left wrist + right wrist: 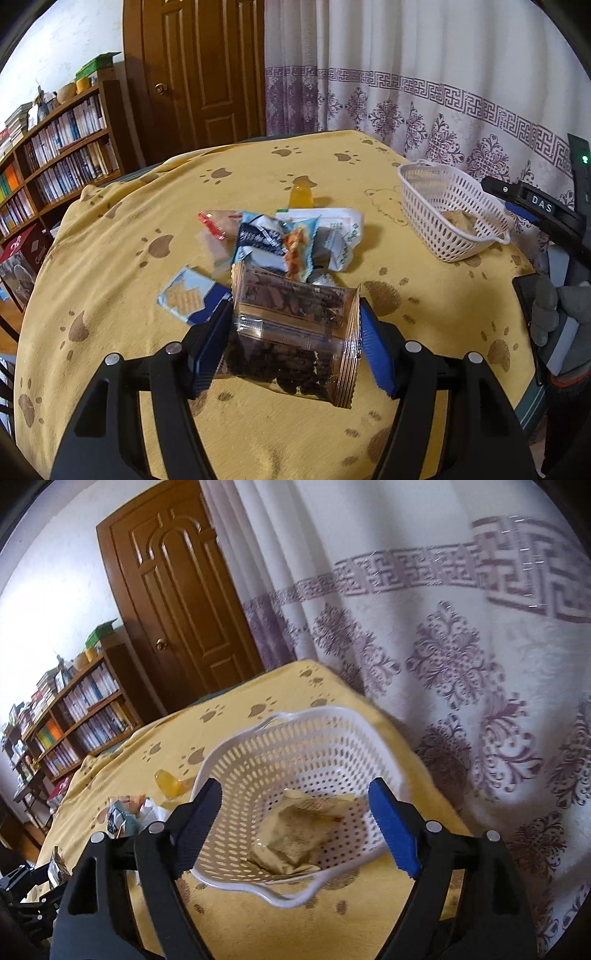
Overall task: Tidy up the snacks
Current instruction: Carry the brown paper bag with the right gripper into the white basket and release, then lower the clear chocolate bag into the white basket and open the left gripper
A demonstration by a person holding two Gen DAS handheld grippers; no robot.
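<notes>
My left gripper (295,314) is shut on a clear packet of dark dried fruit (291,332), held just above the yellow paw-print cloth (110,258). Behind it lies a pile of snack packets (288,236), with a blue cracker packet (188,295) to its left and an orange jelly cup (301,194) beyond. The white plastic basket (436,229) stands at the right with a tan packet (458,219) inside. My right gripper (295,788) hangs open over that basket (295,746), nothing between its fingers; the tan packet (299,830) lies on the basket floor below.
The table's far and right edges run close to a patterned curtain (461,664). A wooden door (199,74) and a bookshelf (62,155) stand beyond the left side. A gloved hand (554,306) holds the right gripper's handle at the table's right edge.
</notes>
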